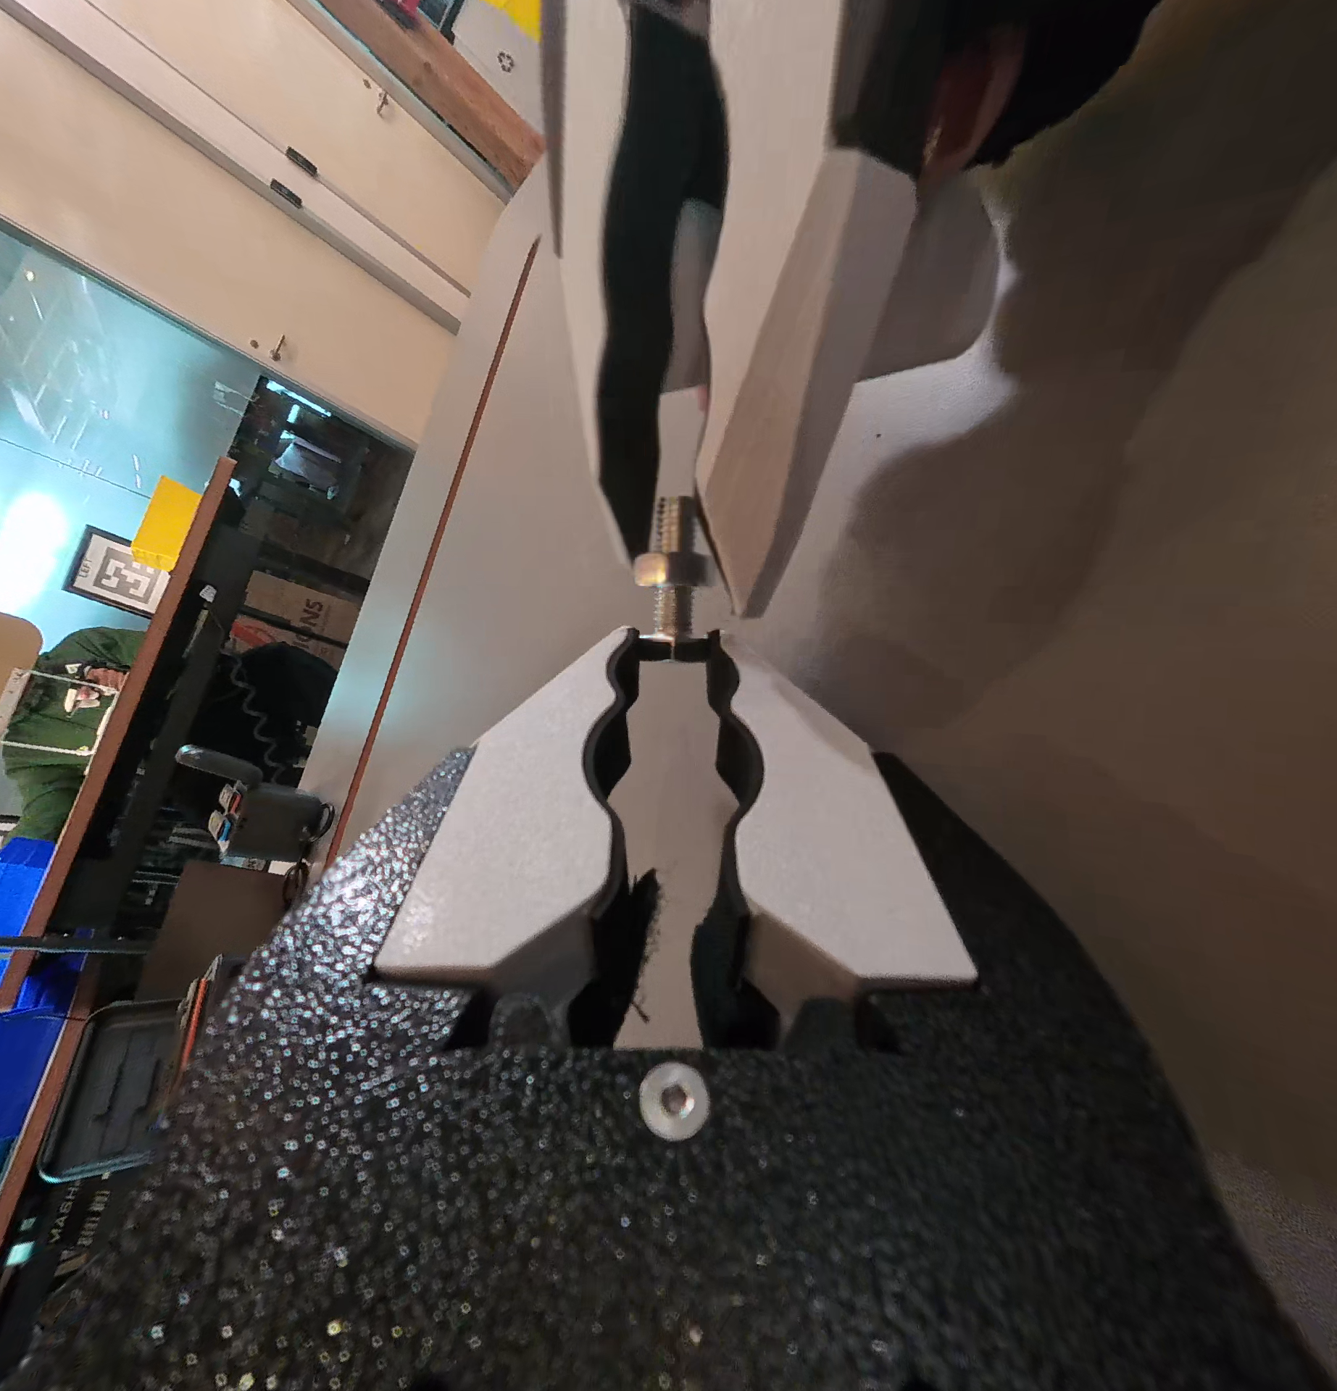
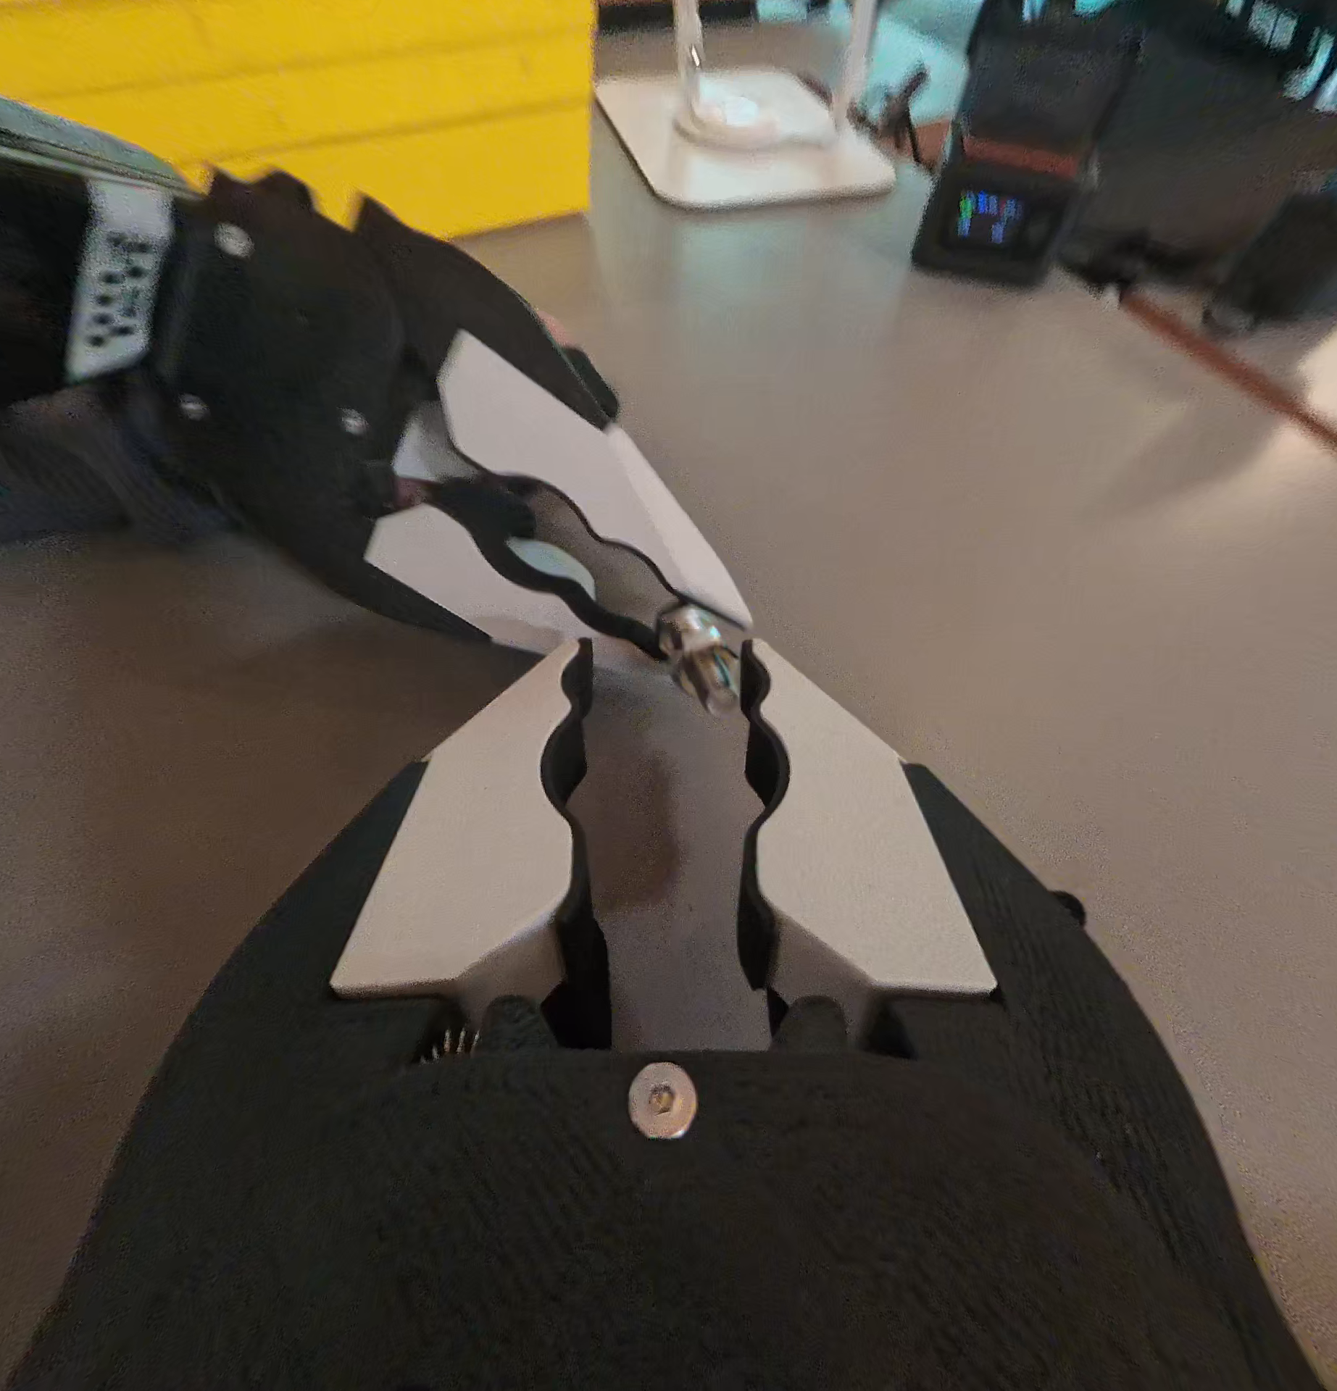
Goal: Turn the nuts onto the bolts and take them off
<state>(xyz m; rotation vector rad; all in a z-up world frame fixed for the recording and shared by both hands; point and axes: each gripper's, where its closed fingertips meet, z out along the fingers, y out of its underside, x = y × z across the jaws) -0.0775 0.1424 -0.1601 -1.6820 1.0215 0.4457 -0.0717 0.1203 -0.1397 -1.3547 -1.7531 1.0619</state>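
My left gripper (image 1: 674, 646) is shut on the head of a silver bolt (image 1: 673, 611), which points away from it. A silver hex nut (image 1: 673, 568) sits partway along the thread. My right gripper (image 1: 688, 583) reaches in from the far side, with one finger on each side of the nut. In the right wrist view my right gripper (image 2: 669, 651) stands open with a wide gap. The blurred bolt and nut (image 2: 703, 666) lie against its right fingertip (image 2: 759, 662). The left gripper (image 2: 695, 625) comes in from the left, holding the bolt above the grey table (image 2: 951, 527).
A yellow box (image 2: 311, 98) stands at the back left of the table. A white stand base (image 2: 755, 150) and a black device with a small lit screen (image 2: 989, 218) stand at the back. A blue crate (image 1: 10, 941) and a person in green (image 1: 63, 700) are beyond the table edge.
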